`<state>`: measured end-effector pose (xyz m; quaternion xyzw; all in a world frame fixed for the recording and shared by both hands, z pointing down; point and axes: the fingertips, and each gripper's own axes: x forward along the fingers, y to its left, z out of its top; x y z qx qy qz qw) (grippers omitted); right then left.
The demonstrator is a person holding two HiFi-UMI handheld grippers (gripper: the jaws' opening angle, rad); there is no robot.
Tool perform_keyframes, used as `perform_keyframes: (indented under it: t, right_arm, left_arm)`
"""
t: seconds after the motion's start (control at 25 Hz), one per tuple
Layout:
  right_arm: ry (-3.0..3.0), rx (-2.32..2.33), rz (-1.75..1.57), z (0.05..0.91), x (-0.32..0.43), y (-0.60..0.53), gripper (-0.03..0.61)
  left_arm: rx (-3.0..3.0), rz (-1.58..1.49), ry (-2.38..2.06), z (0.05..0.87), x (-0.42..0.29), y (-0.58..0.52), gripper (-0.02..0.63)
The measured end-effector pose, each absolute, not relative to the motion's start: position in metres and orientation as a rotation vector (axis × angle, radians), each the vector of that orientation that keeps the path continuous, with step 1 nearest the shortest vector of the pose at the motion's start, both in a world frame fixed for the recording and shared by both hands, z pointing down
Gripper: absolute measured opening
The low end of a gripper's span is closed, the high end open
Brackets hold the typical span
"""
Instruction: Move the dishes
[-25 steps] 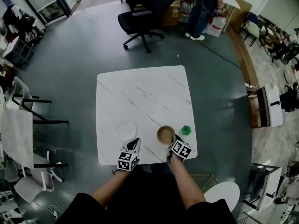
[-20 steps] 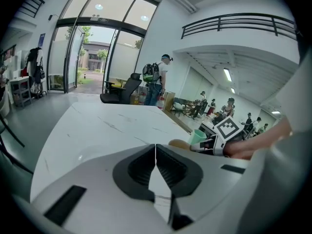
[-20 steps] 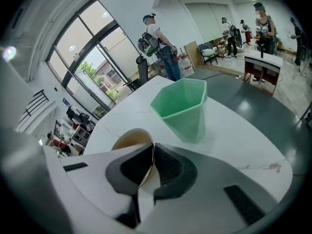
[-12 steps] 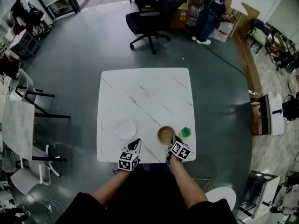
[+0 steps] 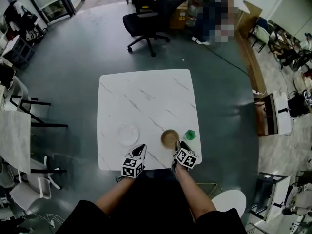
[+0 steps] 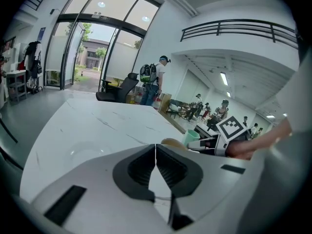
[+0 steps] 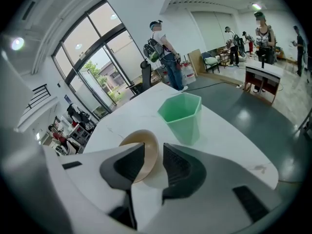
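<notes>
Right gripper has just been spreading its jaws. The bowl, just left of the cup, has not shifted, and its near rim stands between them unpinched, straight ahead. Left gripper is pressed together, empty, nearer the plate further left of the cup. Only the right gripper view shows the rim free of the jaws; the head view alone shows the plate plainly.
</notes>
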<state>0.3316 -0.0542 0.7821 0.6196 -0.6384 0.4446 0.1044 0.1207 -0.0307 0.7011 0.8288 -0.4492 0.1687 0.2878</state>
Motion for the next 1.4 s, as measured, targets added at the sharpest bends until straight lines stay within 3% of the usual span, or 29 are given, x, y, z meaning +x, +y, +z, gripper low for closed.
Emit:
perform_keyframes:
  t: [0.2,0.44,0.76,1.04,1.12,1.2,1.4]
  right_arm:
    - [-1.830,1.901,1.275,0.766,0.330,-0.037,0.122]
    - [-1.852,1.863,1.047,0.743,0.300,-0.017,0.044]
    - [-2.035,1.608,1.104,0.749,0.168,-0.030,0.020]
    - [-2.090,1.423,1.094,0.773,0.094,-0.056,0.023]
    - [-2.060,1.432,1.159,0.782,0.089,-0.064,0.045]
    - [-2.026,1.450,1.214,0.792,0.088,-0.071,0.109]
    - [-1.972,1.481,1.316,0.807,0.090,-0.081,0.110]
  left_arm:
    - [2.246,0.450,-1.152,0.700,0.111,-0.032,0.018]
    - [2.234,0.399,-1.166,0.701,0.064,-0.036,0.018]
    - [2.178,0.425,-1.192,0.727,-0.019,-0.047,0.018]
    - [2.042,0.432,-1.091,0.759,-0.058,-0.053,0.020]
    - [2.046,0.459,-1.077,0.768,-0.063,-0.057,0.021]
    - [2.047,0.482,-1.068,0.778,-0.067,-0.062,0.020]
    - [2.006,0.535,-1.022,0.799,-0.075,-0.071,0.050]
